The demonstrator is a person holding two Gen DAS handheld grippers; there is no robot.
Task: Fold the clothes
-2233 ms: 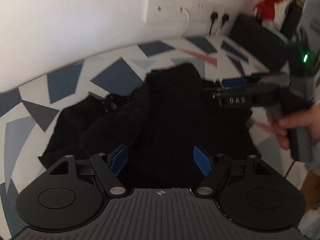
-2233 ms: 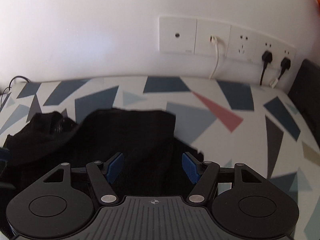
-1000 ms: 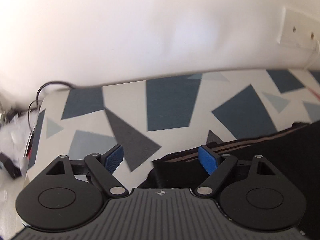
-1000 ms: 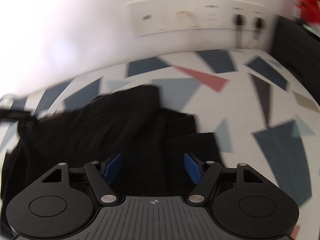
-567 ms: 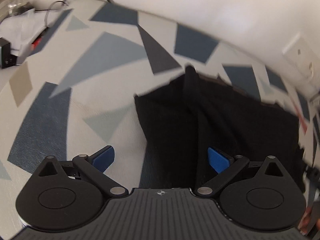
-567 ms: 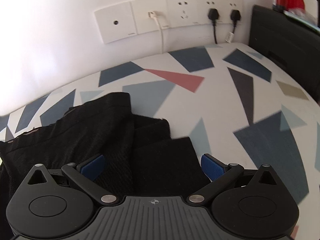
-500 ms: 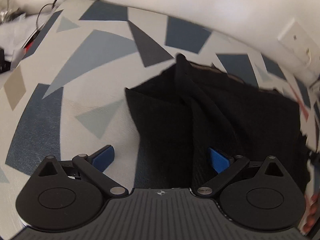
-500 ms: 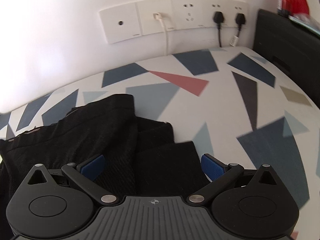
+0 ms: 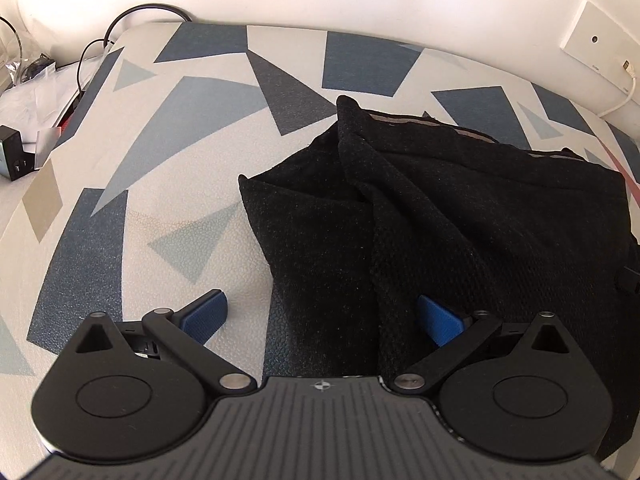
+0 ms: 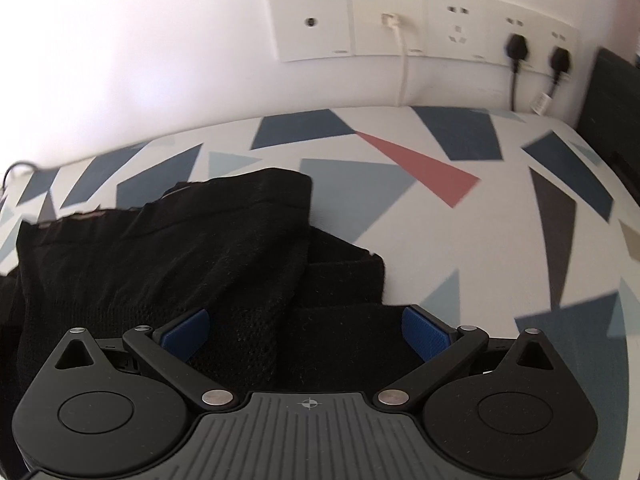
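1. The black cloth (image 9: 460,216) lies in loose layers on the patterned table (image 9: 168,128), right in front of both grippers.
2. The left gripper (image 9: 320,314) is wide open and holds nothing. One fingertip sits on bare table, the other on the cloth, so a pinch here may catch only the raised ridge.
3. The right gripper (image 10: 306,328) is wide open too, empty, over the cloth's near edge.
4. The layers are bumpy. Grabbing just the top one could pull the pile crooked.
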